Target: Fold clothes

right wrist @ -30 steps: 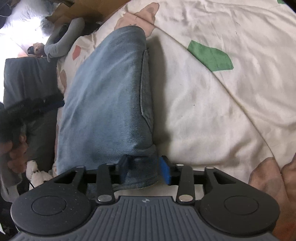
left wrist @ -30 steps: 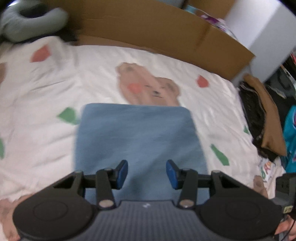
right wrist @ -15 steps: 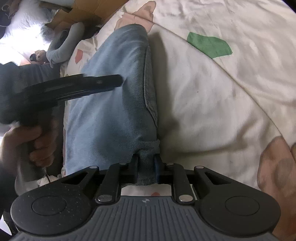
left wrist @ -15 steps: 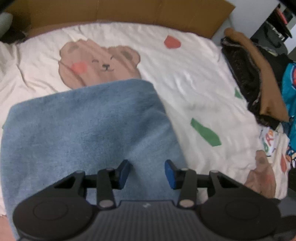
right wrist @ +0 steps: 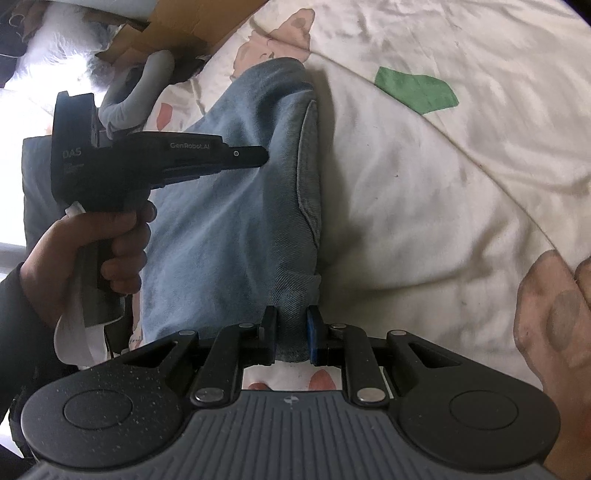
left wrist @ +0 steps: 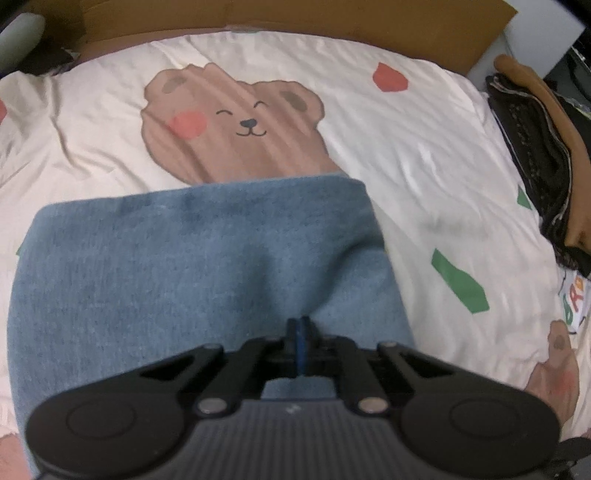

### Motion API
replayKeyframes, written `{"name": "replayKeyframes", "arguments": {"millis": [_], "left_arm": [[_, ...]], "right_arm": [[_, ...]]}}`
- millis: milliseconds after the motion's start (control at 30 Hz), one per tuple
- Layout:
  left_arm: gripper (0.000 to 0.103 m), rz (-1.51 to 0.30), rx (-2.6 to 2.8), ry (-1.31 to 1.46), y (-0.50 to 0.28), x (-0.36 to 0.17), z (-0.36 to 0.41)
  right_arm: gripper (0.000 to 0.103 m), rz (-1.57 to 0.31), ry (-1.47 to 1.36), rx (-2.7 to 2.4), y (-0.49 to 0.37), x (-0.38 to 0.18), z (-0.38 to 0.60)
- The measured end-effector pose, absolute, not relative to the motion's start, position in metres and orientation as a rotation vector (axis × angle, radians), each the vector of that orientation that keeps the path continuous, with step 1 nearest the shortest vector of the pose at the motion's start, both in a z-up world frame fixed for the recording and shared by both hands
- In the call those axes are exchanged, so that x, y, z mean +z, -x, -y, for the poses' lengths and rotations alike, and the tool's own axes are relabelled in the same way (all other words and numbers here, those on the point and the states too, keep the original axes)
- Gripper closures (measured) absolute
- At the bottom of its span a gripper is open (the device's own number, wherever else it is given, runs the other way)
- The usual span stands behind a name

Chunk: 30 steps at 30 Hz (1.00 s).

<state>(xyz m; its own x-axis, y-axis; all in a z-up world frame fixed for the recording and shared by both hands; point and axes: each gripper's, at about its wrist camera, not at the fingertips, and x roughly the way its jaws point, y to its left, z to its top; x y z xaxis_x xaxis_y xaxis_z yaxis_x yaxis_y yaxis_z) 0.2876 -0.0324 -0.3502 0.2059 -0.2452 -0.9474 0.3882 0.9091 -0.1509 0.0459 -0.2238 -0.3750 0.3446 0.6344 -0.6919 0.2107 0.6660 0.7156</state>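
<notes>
Jeans [left wrist: 192,266], folded into a thick blue denim block, lie on a cream bedsheet [left wrist: 417,155], their far folded edge crossing the lower part of a brown bear print [left wrist: 236,129]. In the right wrist view the jeans [right wrist: 236,206] show a stitched seam running along their right-hand edge, which stands raised above the sheet and casts a shadow on it. Open sheet lies to the right of that edge, with a green patch [right wrist: 417,90] well apart from the denim. Brown cardboard [left wrist: 332,18] borders the far side of the bed, and a pile of dark and tan clothes [left wrist: 539,155] sits at the right margin, apart from the jeans. Right gripper [right wrist: 291,338] is level with the sheet at the near corner of the jeans, its jaws narrow and clamped on the denim hem. Left gripper [left wrist: 300,345] sits over the near part of the jeans, pads pressed together; whether fabric is pinched between them cannot be told. From the right wrist view the left gripper [right wrist: 255,157] points across the denim, held by a hand [right wrist: 96,254] wrapped round its handle, with a dark sleeve [right wrist: 22,325] at the wrist
</notes>
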Motion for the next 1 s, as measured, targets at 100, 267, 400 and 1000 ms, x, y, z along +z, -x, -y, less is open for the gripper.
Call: {"name": "replayKeyframes", "arguments": {"millis": [100, 267, 400, 1000], "left_arm": [[0.099, -1.258, -0.448, -0.122, -0.286, -0.338, 0.035], [0.094, -1.218, -0.523, -0.124, -0.288, -0.331, 0.052], [0.094, -1.182, -0.559, -0.168, -0.296, -0.336, 0.073], [0.1, -1.189, -0.463, -0.162, -0.333, -0.353, 0.069]], "right_arm": [[0.088, -1.232, -0.873, 0.31, -0.042, -0.38, 0.231], [0.085, -1.237, -0.928, 0.29, -0.037, -0.387, 0.242], [0.085, -1.211, -0.913, 0.277, -0.048, -0.384, 0.246], [0.061, -1.208, -0.852, 0.316, -0.095, -0.392, 0.23]]}}
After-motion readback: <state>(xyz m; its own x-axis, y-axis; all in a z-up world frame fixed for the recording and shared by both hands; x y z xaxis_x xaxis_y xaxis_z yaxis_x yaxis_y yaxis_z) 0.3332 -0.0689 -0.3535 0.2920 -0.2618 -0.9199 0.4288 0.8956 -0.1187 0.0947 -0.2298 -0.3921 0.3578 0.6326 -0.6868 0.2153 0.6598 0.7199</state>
